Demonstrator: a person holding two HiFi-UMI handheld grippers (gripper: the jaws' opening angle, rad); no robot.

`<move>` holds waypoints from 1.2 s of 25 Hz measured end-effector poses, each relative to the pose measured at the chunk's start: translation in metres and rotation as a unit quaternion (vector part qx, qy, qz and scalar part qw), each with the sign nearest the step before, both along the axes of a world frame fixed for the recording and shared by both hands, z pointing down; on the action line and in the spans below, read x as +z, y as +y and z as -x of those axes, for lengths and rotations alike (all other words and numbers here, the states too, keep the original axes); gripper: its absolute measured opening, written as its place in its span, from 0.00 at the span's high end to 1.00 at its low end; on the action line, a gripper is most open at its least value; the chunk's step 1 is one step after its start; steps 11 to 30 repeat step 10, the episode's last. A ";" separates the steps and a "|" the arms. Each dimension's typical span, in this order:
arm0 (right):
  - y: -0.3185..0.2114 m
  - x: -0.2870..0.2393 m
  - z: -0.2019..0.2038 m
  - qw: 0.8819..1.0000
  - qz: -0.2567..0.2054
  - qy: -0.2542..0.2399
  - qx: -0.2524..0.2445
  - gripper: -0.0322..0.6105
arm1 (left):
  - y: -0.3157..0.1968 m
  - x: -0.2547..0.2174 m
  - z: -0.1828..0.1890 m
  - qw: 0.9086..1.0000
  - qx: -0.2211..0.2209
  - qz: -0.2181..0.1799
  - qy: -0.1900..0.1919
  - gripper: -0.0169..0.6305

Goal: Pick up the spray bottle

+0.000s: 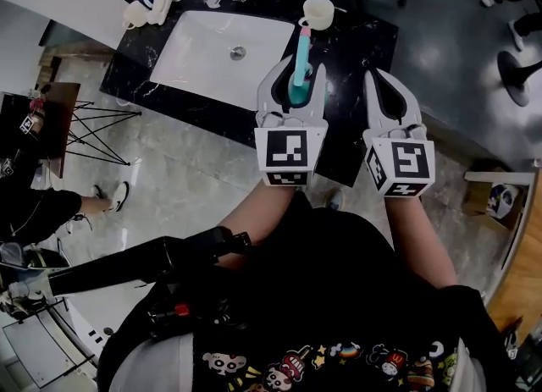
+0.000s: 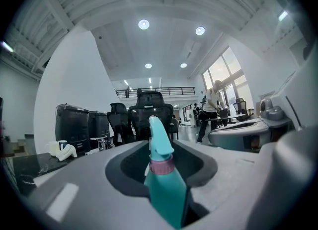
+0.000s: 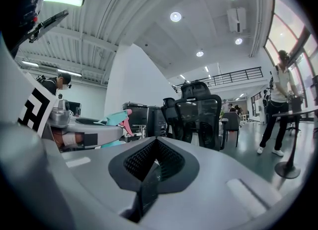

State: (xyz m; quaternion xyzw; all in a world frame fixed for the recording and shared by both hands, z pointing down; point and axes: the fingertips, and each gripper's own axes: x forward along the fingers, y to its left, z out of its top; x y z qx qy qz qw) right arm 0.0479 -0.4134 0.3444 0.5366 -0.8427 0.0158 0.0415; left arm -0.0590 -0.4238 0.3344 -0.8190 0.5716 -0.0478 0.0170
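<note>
shirt (image 1: pixel 339 297): dark with cartoon prints, fills the bottom of the head view. Both forearms run from it out to the marker cubes (image 1: pixel 290 151).
left gripper (image 1: pixel 296 74): clamped on the spray bottle (image 2: pixel 166 189). The teal body is wedged between the pads, and the pink collar and trigger head stand up past the fingertips.
why that hold: probably a low grip under the collar, to keep the bottle upright and leave the trigger untouched.
right gripper (image 3: pixel 154 160): pads pressed together, nothing between them. It sits just beside the left fingers, on their outer right. Likely idle, since one gripper is enough here.
bottle location: between the left fingers, over the black counter (image 1: pixel 364 35). A cup (image 1: pixel 318 11) stands just beyond the fingertips, and the sink (image 1: pixel 199 64) lies off to their left.
hidden: the left gripper's body covers the bottle's base, so I cannot tell whether it has left the counter.
unclear: nozzle and cup overlap in the head view, so I cannot tell if they touch.
status: grasp looks secure, lift unconfirmed.
</note>
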 end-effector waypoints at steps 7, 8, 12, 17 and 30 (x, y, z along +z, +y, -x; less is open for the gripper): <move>0.002 -0.002 0.002 1.000 -0.004 0.001 -0.001 0.91 | 0.001 -0.001 0.003 1.000 0.002 0.002 -0.005 0.75; 0.002 -0.002 0.003 1.000 -0.004 0.001 -0.001 0.91 | 0.001 -0.001 0.003 1.000 0.002 0.002 -0.008 0.75; 0.003 -0.003 0.004 1.000 -0.005 0.003 -0.001 0.91 | 0.001 0.000 0.004 1.000 0.003 0.004 -0.010 0.75; 0.003 -0.003 0.004 1.000 -0.005 0.003 -0.001 0.91 | 0.001 0.000 0.004 1.000 0.003 0.004 -0.010 0.75; 0.003 -0.003 0.004 1.000 -0.005 0.003 -0.001 0.91 | 0.001 0.000 0.004 1.000 0.003 0.004 -0.010 0.75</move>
